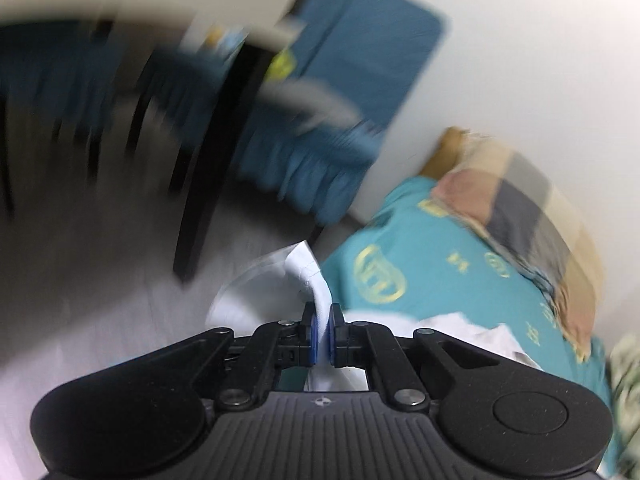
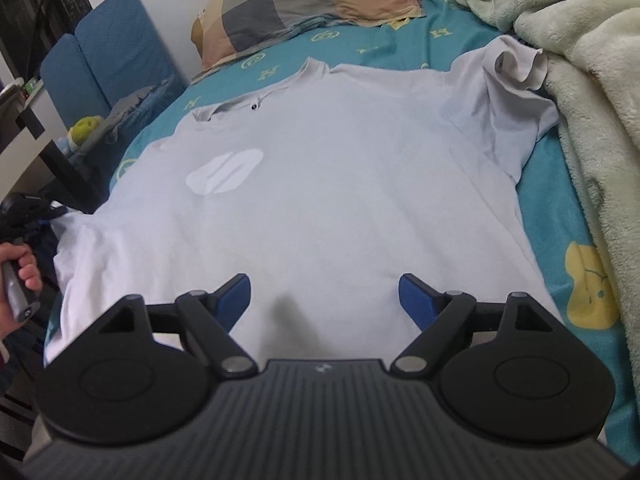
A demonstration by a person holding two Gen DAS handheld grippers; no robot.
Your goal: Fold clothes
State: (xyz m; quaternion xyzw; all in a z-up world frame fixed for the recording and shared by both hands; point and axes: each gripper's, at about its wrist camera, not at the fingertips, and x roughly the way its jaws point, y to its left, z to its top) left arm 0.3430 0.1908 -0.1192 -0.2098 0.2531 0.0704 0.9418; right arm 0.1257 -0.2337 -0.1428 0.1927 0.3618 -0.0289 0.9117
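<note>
T-shirt (image 2: 320,200): pale lilac-white, white chest logo (image 2: 225,171). Bed sheet (image 2: 548,216): teal, pale yellow monogram print; yellow bear figure at its right edge. Pillow (image 2: 312,4): checked grey, beige, pink. Blanket (image 2: 592,80): cream. Chair (image 2: 116,56): blue. Gripper pads (image 2: 236,296): blue on black.

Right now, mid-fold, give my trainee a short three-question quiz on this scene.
1. True or false: the left gripper is shut on white shirt cloth.
2. The right gripper is: A) open above the shirt, B) shut on the pillow, C) holding the blanket.
3. Fill in: the shirt lies spread on a bed with a ____ sheet.

Key: 1 true; 2 A; 3 teal.
</note>
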